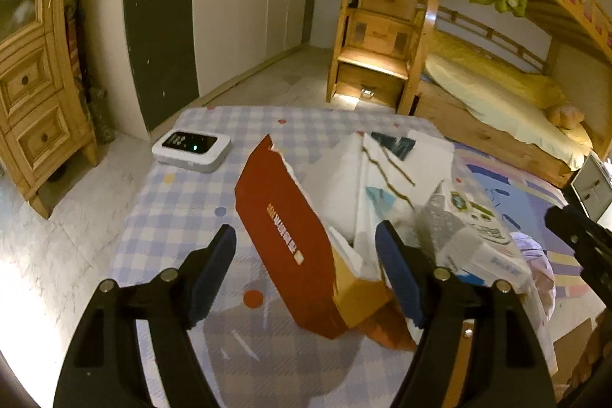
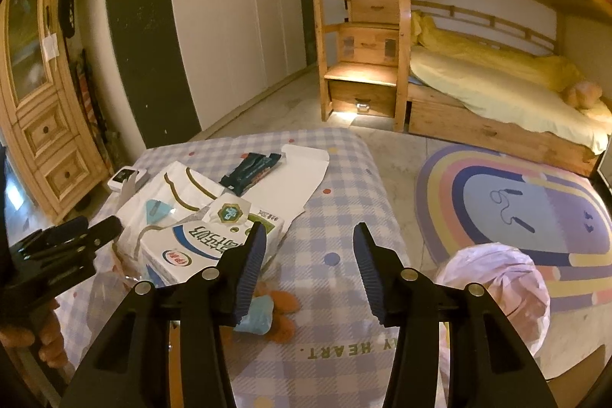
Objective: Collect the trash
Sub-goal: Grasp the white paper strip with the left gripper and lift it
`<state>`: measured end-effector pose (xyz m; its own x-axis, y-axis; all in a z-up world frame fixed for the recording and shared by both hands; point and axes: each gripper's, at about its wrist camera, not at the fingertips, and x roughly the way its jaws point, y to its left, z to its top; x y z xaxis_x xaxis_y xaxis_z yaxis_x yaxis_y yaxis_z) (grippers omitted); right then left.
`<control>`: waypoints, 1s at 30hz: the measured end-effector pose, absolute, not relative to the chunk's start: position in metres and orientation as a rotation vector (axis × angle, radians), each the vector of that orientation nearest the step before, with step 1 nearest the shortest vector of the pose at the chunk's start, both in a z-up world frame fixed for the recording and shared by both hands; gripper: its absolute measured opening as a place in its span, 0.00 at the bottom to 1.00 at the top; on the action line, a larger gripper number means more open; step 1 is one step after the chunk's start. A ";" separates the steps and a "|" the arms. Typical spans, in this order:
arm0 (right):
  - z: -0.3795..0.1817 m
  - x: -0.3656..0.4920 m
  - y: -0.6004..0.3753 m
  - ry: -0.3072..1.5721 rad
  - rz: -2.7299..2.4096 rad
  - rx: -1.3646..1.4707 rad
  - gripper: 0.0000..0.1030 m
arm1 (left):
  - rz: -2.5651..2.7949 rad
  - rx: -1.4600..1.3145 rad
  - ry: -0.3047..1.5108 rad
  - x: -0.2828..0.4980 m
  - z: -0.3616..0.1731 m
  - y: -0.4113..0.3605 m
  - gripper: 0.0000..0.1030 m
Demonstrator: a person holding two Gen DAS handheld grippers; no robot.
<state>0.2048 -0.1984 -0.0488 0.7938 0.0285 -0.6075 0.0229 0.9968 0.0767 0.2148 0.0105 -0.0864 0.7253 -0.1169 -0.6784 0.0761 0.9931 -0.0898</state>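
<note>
left gripper [image 1: 306, 255]: jaws spread wide, red box [image 1: 287, 239] standing tilted between them at frame centre, pads not pressing it | right gripper [image 2: 308, 247]: jaws apart, nothing between | trash: milk carton [image 2: 199, 247] and white paper bag [image 2: 172, 194] left of centre on checked cloth [image 2: 344, 186] | pink bag [image 2: 497, 278] lower right

Table [image 2: 344, 178]: centre of both views, bearing the trash.
Flat box [image 1: 290, 236]: left of the milk carton [image 1: 470, 239].
Device [image 1: 191, 146]: table's far left corner.
Rug [image 2: 516, 201]: right of table.
Bunk bed [image 2: 497, 94]: upper right.
</note>
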 end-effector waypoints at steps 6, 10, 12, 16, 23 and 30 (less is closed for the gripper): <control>-0.049 0.205 -0.198 0.652 0.001 0.087 0.48 | -0.118 -0.068 0.771 0.206 -0.091 0.020 0.69; -0.048 0.203 -0.198 0.649 0.003 0.093 0.48 | -0.157 -0.107 0.768 0.193 -0.090 0.038 0.64; -0.048 0.203 -0.197 0.648 0.005 0.092 0.48 | -0.179 -0.138 0.772 0.190 -0.090 0.047 0.59; -0.048 0.203 -0.196 0.648 0.008 0.090 0.48 | -0.199 -0.161 0.774 0.191 -0.088 0.056 0.41; -0.048 0.205 -0.193 0.651 0.012 0.089 0.49 | -0.198 -0.150 0.826 0.201 -0.094 0.050 0.30; -0.049 0.205 -0.193 0.652 0.013 0.088 0.49 | -0.150 -0.094 0.857 0.209 -0.102 0.040 0.26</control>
